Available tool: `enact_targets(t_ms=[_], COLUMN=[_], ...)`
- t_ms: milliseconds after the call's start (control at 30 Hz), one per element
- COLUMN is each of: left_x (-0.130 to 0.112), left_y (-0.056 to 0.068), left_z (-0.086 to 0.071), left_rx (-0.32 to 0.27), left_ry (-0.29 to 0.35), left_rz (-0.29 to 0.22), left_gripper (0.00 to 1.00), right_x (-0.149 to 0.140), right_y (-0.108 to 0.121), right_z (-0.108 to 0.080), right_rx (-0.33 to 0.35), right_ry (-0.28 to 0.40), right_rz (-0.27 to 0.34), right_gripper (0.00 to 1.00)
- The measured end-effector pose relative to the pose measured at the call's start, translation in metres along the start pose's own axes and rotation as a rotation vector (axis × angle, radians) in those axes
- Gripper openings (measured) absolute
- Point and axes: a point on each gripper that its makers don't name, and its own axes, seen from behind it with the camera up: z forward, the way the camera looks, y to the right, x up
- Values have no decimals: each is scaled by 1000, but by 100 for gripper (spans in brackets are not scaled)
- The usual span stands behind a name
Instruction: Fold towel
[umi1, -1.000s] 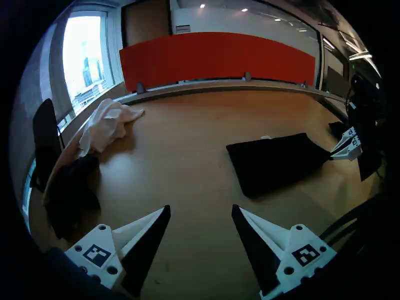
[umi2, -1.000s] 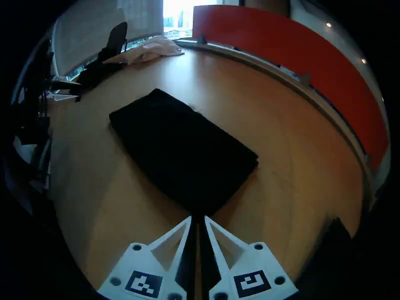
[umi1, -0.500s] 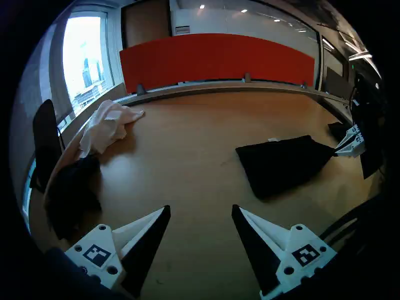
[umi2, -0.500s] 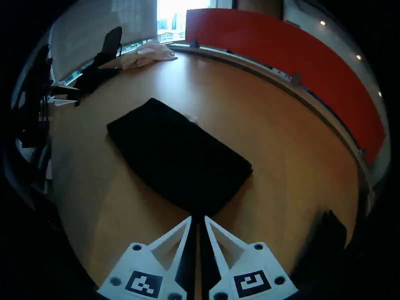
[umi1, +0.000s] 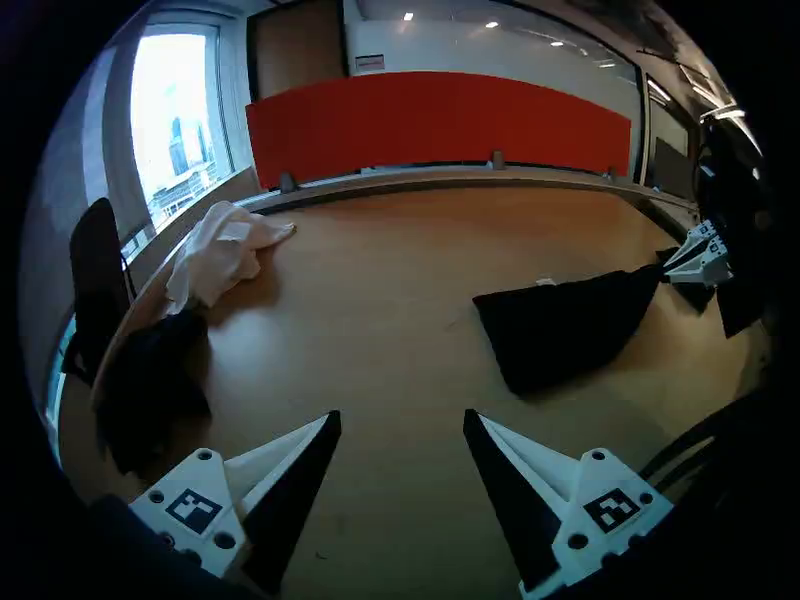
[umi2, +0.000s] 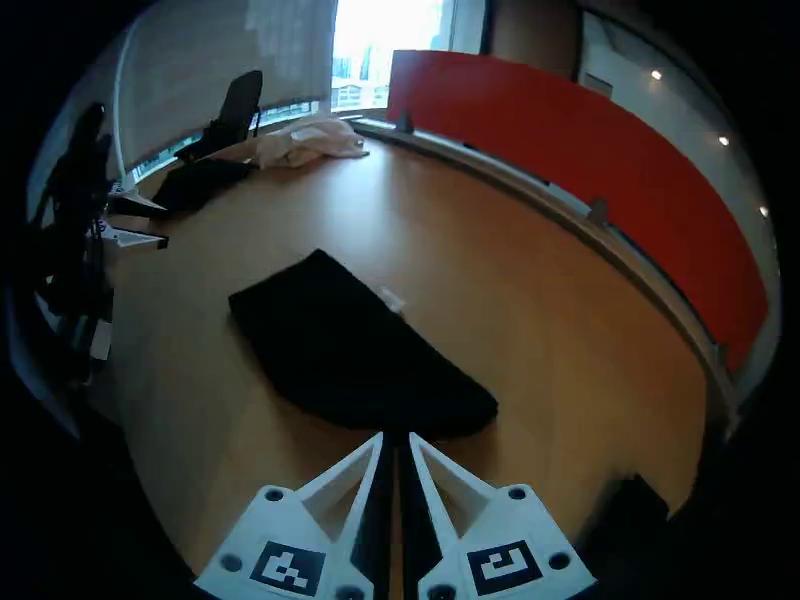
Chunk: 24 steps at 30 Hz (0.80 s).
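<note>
A black towel (umi1: 565, 325) lies on the wooden table (umi1: 400, 260), right of middle in the left gripper view. Its far right corner is pulled up off the wood by my right gripper (umi1: 700, 262), held by a person in dark clothing. In the right gripper view the towel (umi2: 350, 350) stretches away from my right gripper (umi2: 397, 440), whose fingers are shut on its near edge; that edge is raised. My left gripper (umi1: 400, 415) hovers open over bare wood, well short of the towel. It also appears small at the left, as the left gripper (umi2: 150, 222).
A pale crumpled cloth (umi1: 215, 255) and a black heap of cloth (umi1: 150, 385) lie at the table's left edge, beside a dark chair (umi1: 95, 270). A red divider (umi1: 440, 120) runs along the far edge. Bare wood spreads between my left gripper and the towel.
The right gripper has drawn the towel's held edge up and back. The towel has slid toward it and narrowed, its gripped corner now raised. The left gripper has barely moved.
</note>
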Motion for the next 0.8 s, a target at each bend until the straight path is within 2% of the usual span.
enact_targets(t_ms=[433, 800], left_x=[3, 0], left_y=[1, 0], left_z=[-13, -19], left_rx=[12, 14], left_ry=[10, 10], left_rz=[-27, -41], left_gripper=[91, 91], right_x=[75, 98], right_y=[-8, -22], right_z=[2, 11], right_rx=[19, 56], right_ry=[89, 101], right_rz=[-149, -215], right_gripper=[3, 3])
